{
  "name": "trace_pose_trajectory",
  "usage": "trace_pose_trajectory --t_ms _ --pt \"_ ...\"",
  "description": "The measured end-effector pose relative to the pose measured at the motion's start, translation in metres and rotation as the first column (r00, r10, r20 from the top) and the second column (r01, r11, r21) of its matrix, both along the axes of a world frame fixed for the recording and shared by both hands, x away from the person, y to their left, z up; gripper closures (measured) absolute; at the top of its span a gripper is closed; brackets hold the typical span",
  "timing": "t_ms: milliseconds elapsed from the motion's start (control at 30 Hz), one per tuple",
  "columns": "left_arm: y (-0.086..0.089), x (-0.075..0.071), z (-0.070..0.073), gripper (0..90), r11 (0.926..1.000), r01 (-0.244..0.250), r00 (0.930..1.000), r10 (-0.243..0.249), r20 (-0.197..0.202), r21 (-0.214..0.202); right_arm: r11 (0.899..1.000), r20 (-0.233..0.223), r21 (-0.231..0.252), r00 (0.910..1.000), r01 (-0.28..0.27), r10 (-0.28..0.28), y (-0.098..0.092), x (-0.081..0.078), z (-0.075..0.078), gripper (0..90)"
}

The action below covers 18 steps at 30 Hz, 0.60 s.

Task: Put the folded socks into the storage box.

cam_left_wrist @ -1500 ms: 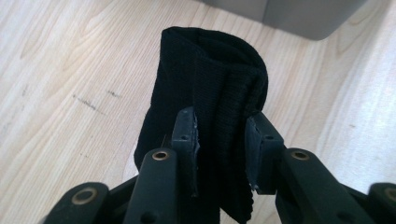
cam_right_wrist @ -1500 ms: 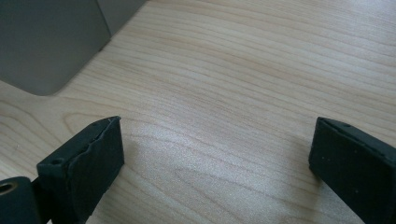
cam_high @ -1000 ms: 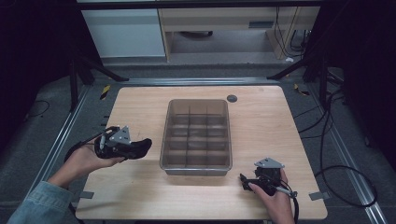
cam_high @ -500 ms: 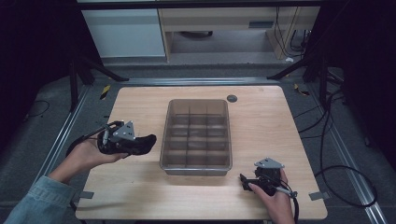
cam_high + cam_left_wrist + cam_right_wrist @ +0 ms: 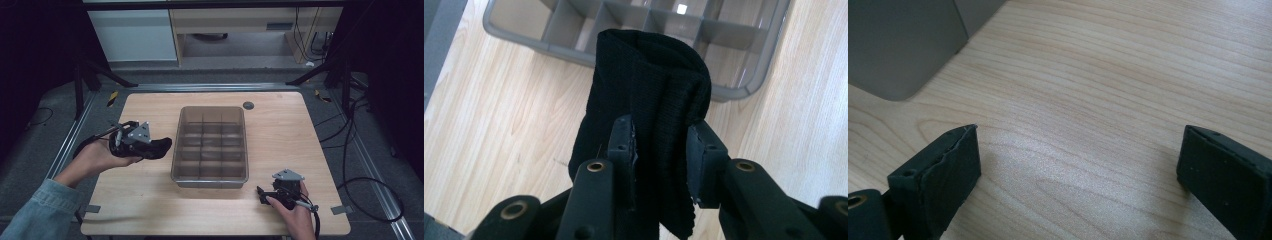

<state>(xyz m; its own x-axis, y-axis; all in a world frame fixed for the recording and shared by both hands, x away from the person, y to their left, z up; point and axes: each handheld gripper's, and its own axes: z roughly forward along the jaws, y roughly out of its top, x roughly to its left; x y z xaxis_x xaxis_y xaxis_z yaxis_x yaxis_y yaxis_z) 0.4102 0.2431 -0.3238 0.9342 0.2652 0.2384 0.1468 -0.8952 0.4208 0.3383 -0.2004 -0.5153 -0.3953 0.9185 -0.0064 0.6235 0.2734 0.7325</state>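
A rolled black knitted cloth [image 5: 649, 105] sits between the jaws of my left gripper [image 5: 659, 150], which is shut on it. In the high view the left gripper [image 5: 150, 146] holds the black cloth [image 5: 159, 148] above the table, just left of the grey divided bin [image 5: 211, 145]. The bin's near corner [image 5: 744, 85] lies beyond the cloth in the left gripper view. My right gripper [image 5: 265, 196] rests low at the table's front right, below the bin's right corner. Its jaws stand wide apart over bare wood [image 5: 1078, 165], nothing between them.
The wooden table [image 5: 280, 125] has a small dark round disc [image 5: 248, 105] behind the bin. A corner of the bin [image 5: 898, 50] lies at the upper left of the right gripper view. Metal rails, cables and cabinets surround the table.
My left gripper has carried the black cloth to the right, closer to the bin's left wall. The right gripper has stayed where it was.
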Motion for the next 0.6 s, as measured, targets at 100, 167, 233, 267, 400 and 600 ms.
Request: trace_pose_trajectory --t_ms 100,167,233,267,400,600 --pt "-0.005 0.004 -0.001 67.8 1.0 0.006 0.9999 -0.006 -0.009 0.003 1.0 0.001 0.0 1.0 0.0 0.0 0.0 0.0 0.0 4.1" --pt "-0.011 0.008 -0.004 67.8 0.9997 0.014 0.9998 -0.014 -0.013 0.018 1.0 0.001 -0.001 1.0 0.002 -0.002 0.0 0.0 0.0 4.1" --pt "-0.016 0.01 -0.006 67.8 0.9995 0.024 0.9996 -0.023 -0.019 0.023 1.0 0.001 -0.001 1.0 0.002 -0.002 0.0 0.0 0.0 4.1" --pt "-0.016 0.01 -0.006 67.8 0.9995 0.024 0.9996 -0.023 -0.019 0.023 1.0 0.001 -0.001 1.0 0.002 -0.002 0.0 0.0 0.0 4.1" --pt "-0.027 0.009 -0.008 67.7 0.9986 0.038 0.999 -0.037 -0.025 0.037 1.0 0.0 -0.002 1.0 0.003 -0.003 0.0 0.0 0.0 4.3" --pt "-0.038 0.008 -0.009 67.7 0.9968 0.056 0.998 -0.054 -0.032 0.057 1.0 0.001 0.002 1.0 -0.006 0.006 0.0 0.0 0.0 4.3"
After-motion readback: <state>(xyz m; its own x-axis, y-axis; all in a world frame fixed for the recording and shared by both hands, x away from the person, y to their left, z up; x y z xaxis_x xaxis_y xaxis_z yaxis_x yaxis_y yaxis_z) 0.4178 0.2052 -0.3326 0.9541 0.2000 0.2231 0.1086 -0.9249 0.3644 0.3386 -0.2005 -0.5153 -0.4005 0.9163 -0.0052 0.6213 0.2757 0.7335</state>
